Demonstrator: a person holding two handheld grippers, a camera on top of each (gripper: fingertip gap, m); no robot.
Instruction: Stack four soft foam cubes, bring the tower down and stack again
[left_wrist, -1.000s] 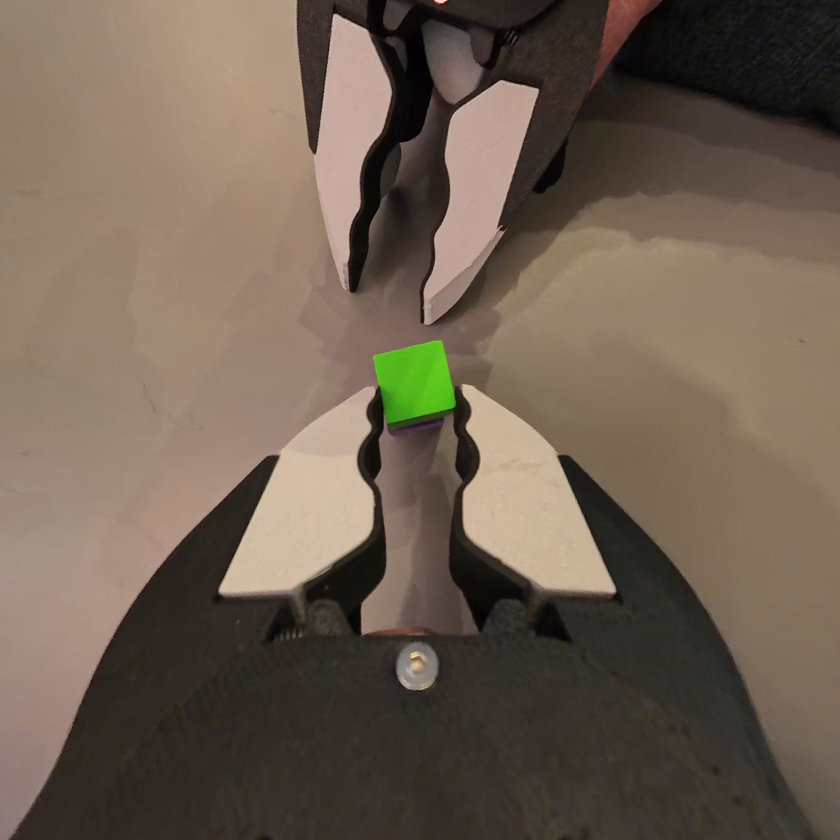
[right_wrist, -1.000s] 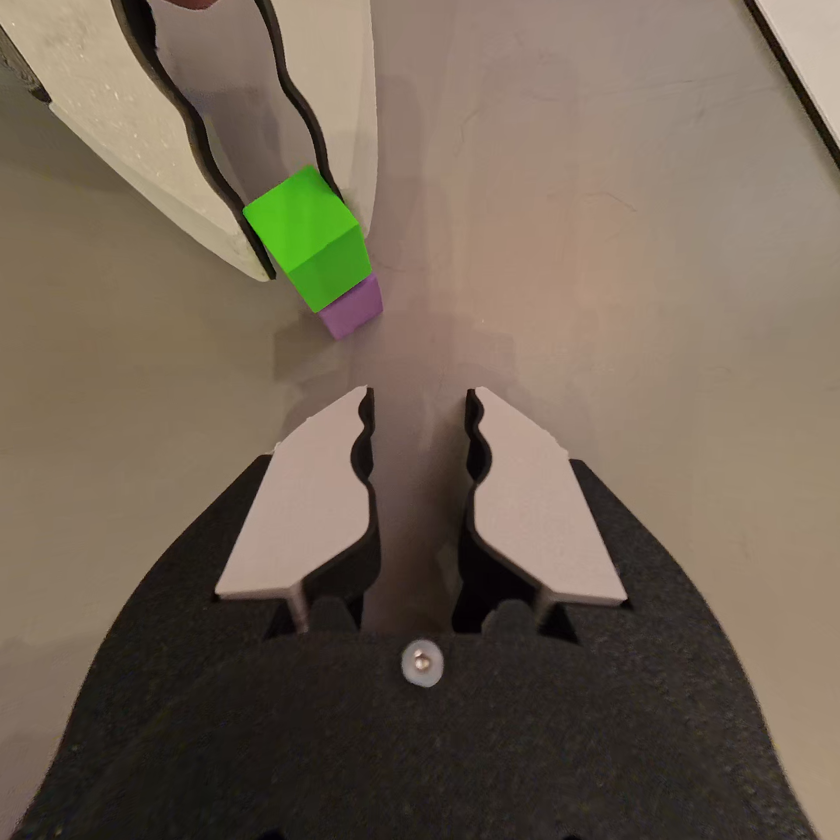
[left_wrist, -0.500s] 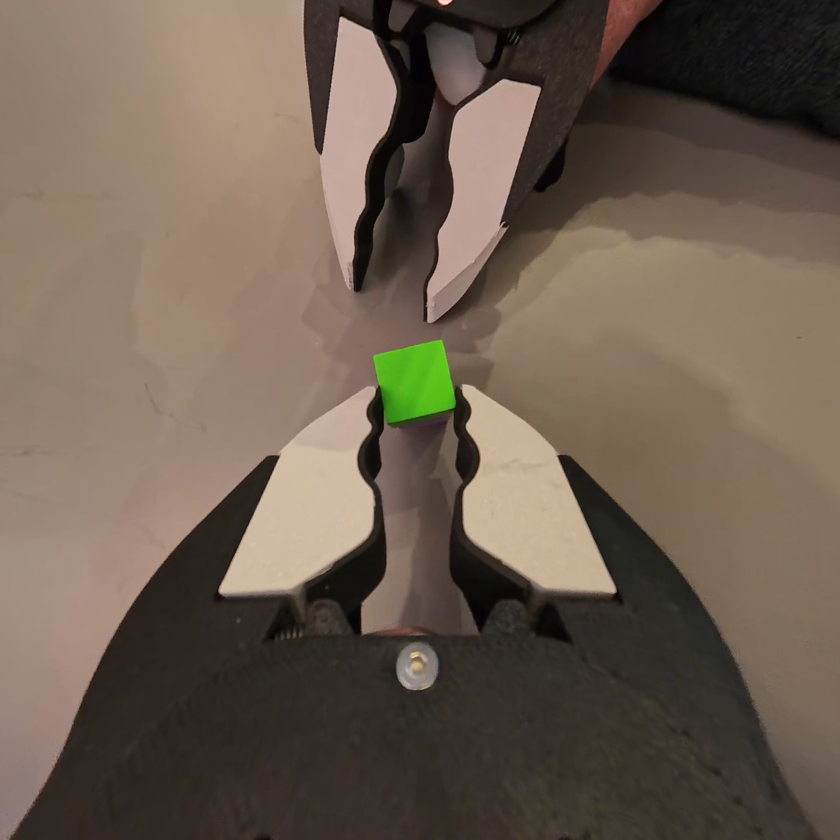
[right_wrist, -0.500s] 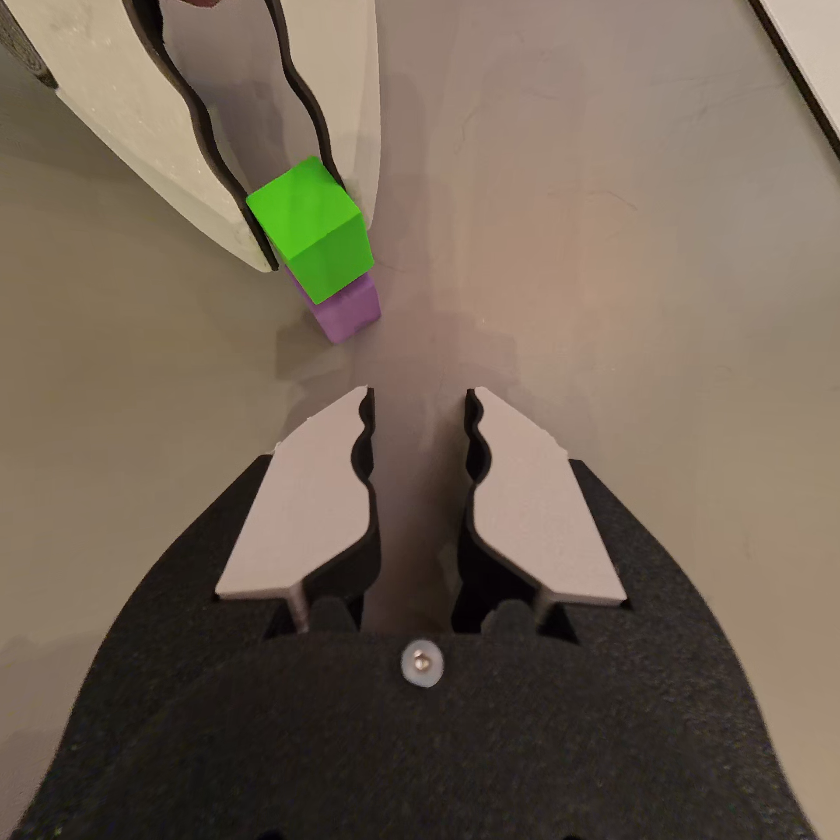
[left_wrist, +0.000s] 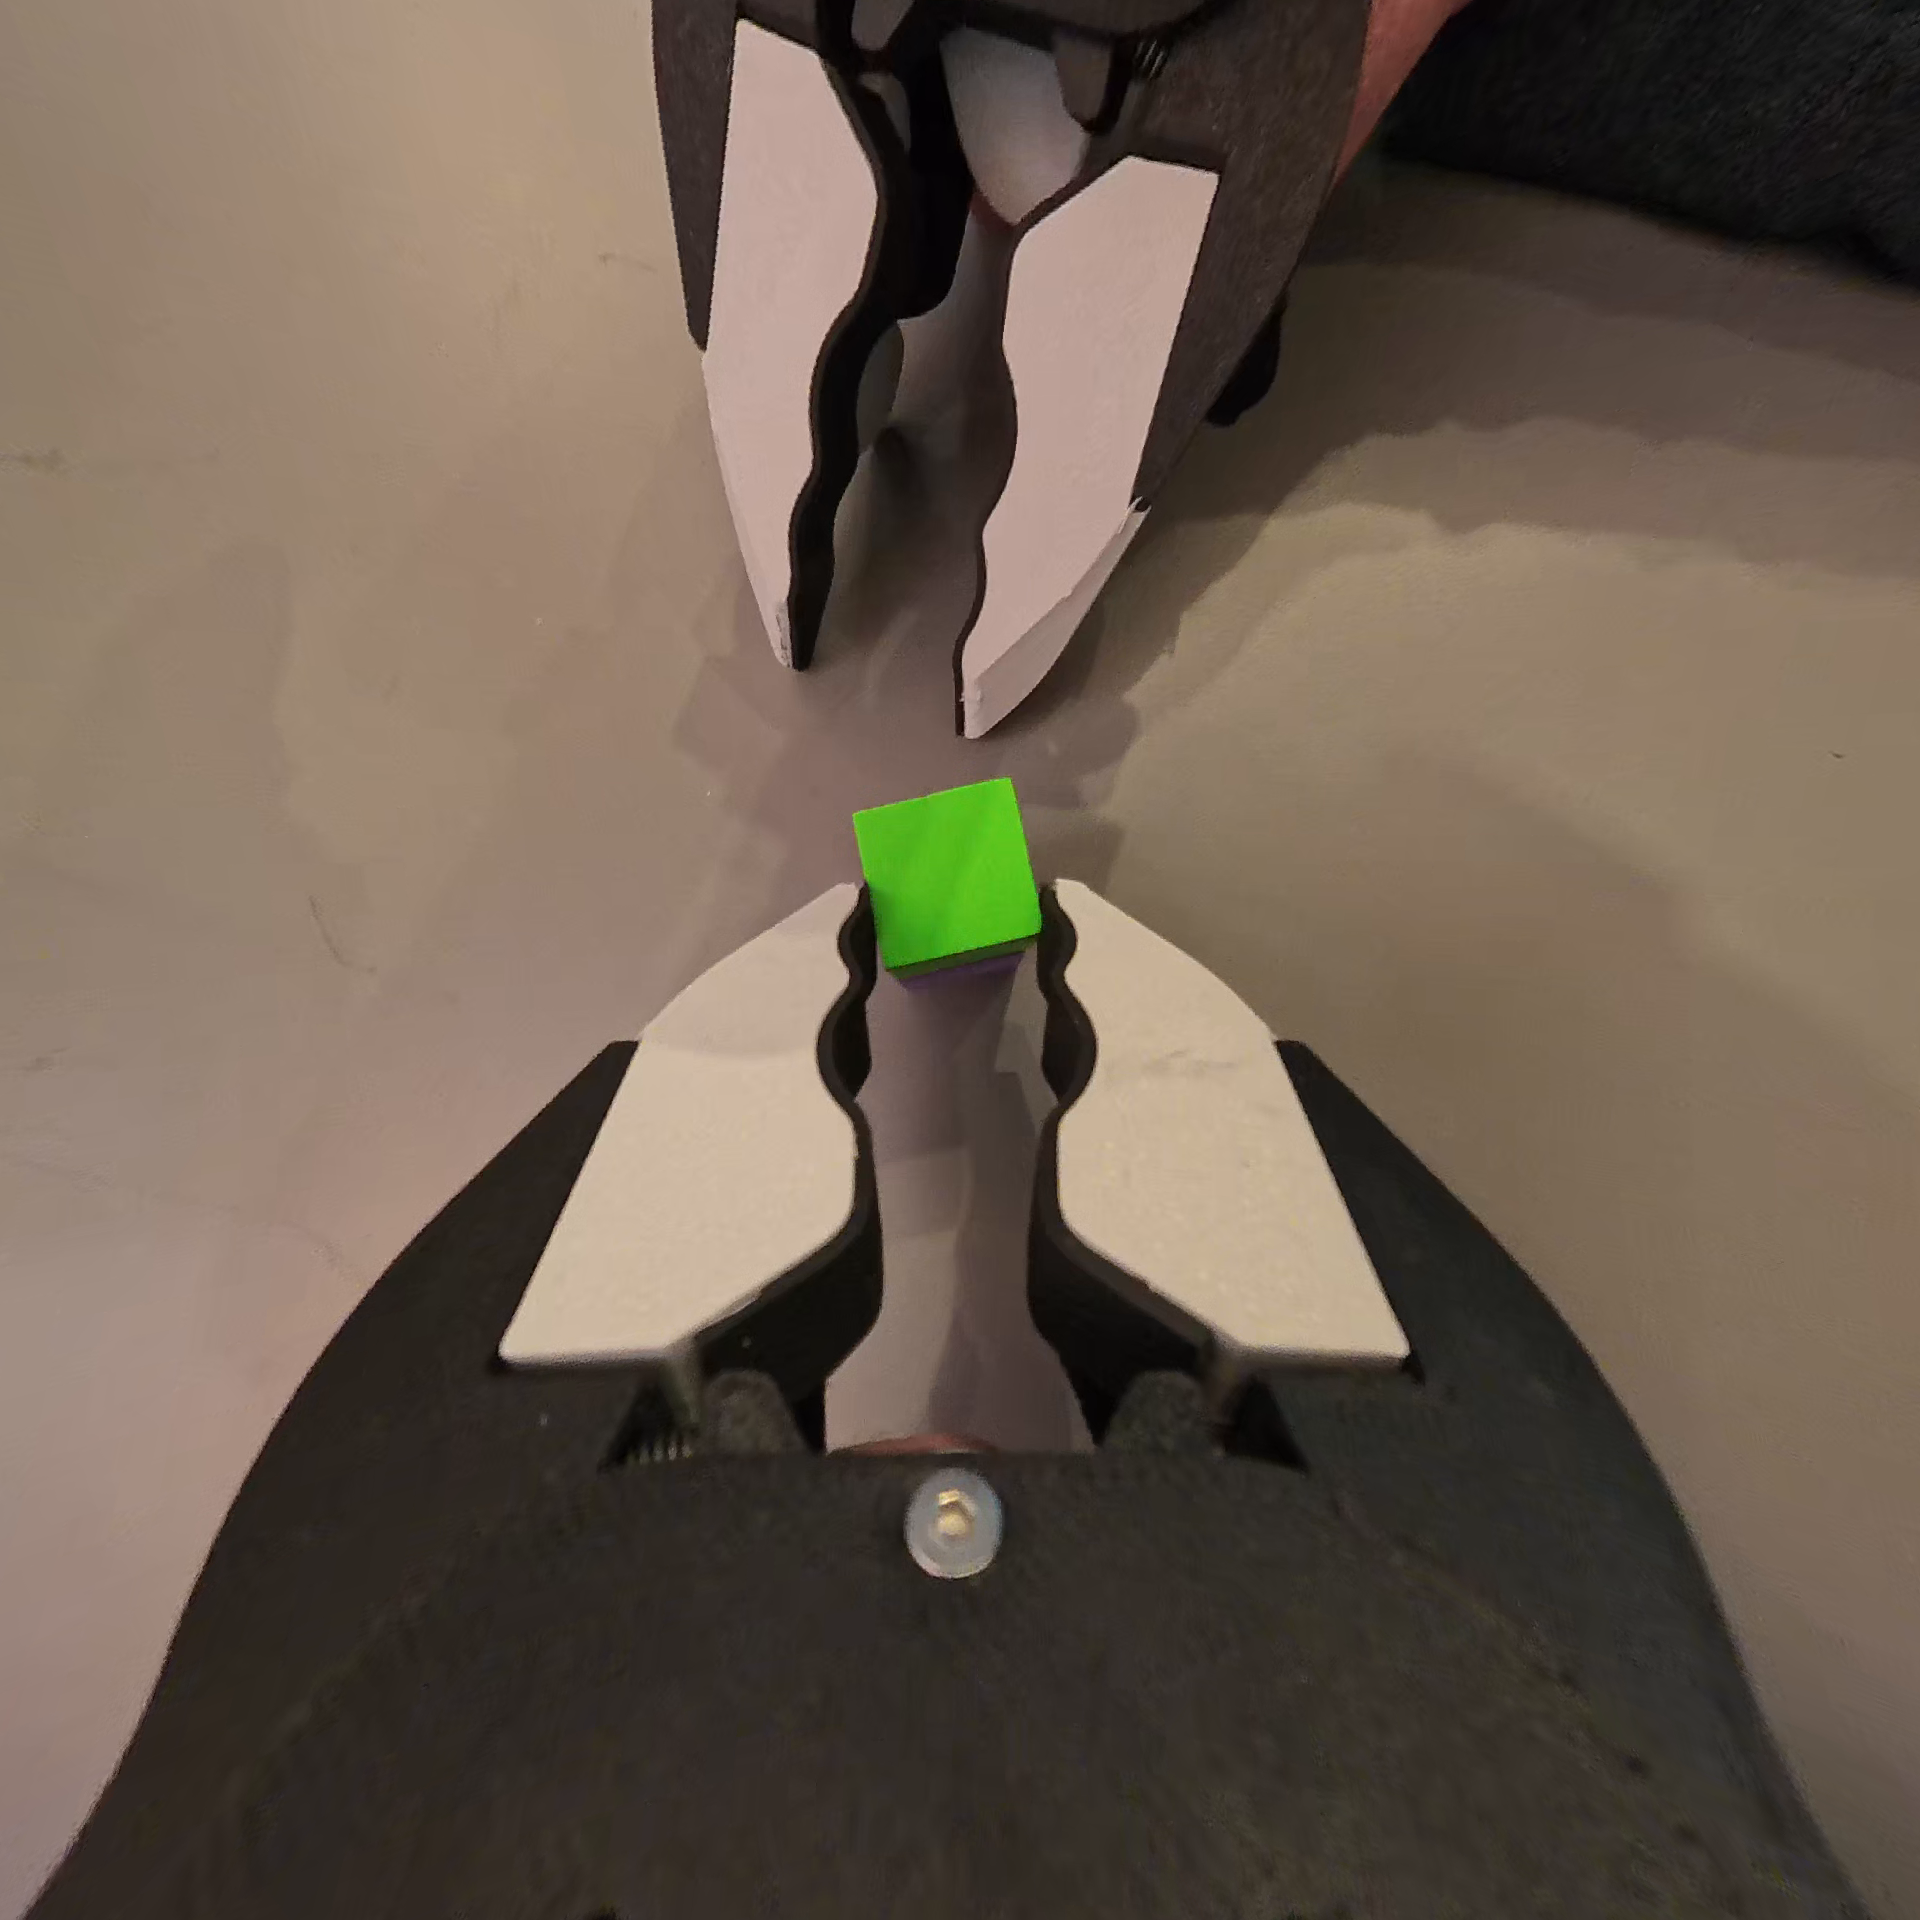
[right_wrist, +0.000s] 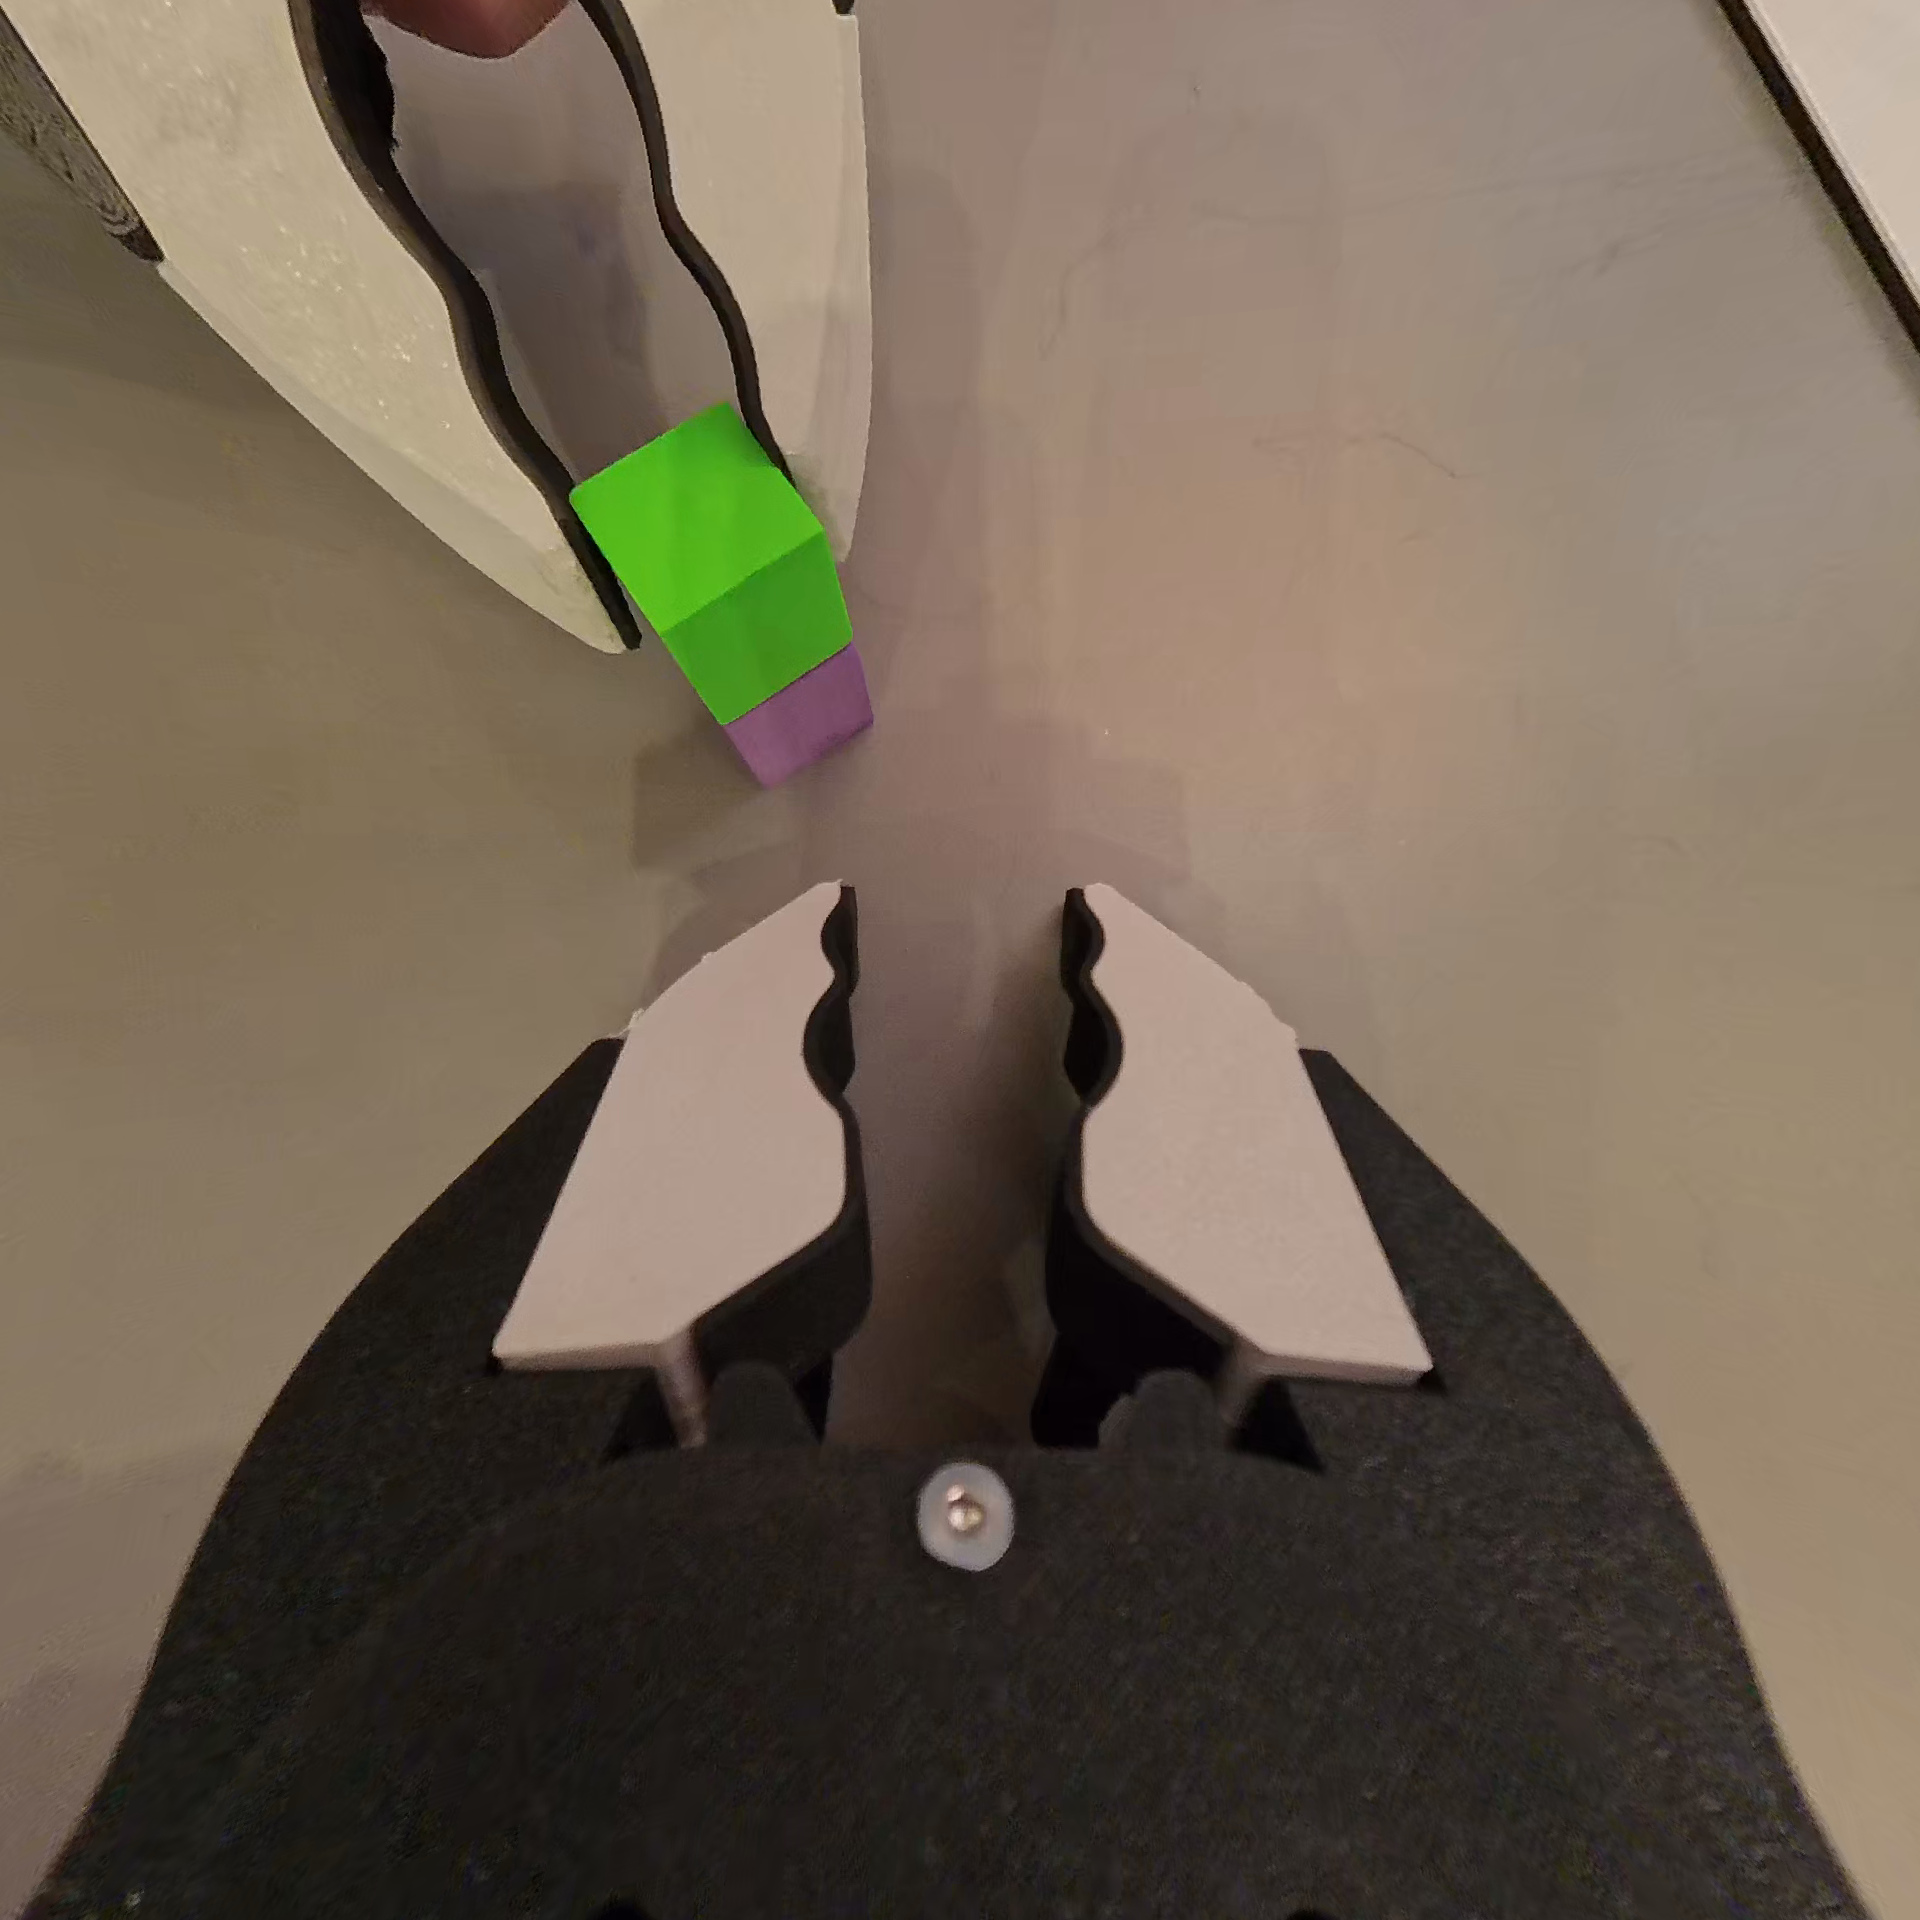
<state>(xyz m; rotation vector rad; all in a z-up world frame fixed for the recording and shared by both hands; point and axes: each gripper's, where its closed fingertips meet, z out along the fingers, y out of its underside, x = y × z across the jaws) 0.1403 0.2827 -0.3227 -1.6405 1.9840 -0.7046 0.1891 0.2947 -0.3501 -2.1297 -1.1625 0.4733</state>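
Note:
A green foam cube (left_wrist: 945, 883) sits on a purple foam cube (left_wrist: 961, 977) on the grey table. My left gripper (left_wrist: 951, 904) is shut on the green cube, with both pads against its sides. The right wrist view shows the same: the green cube (right_wrist: 717, 561) between the left gripper's fingertips (right_wrist: 717, 582), resting squarely on the purple cube (right_wrist: 805, 722). My right gripper (right_wrist: 961, 904) is open and empty, a short way from the two-cube stack. It faces the stack from the far side in the left wrist view (left_wrist: 883, 691).
A white board with a dark edge (right_wrist: 1849, 125) lies at the far right of the table. A person's dark sleeve (left_wrist: 1662, 125) is behind the right gripper. The bare grey table (left_wrist: 312, 623) surrounds the stack. One gripper's finger ends stand about 6 cm off the other's.
The green cube, held in the left gripper throughout, shifted slightly and now sits more squarely on the purple cube. The right gripper has stayed open and nearly still.

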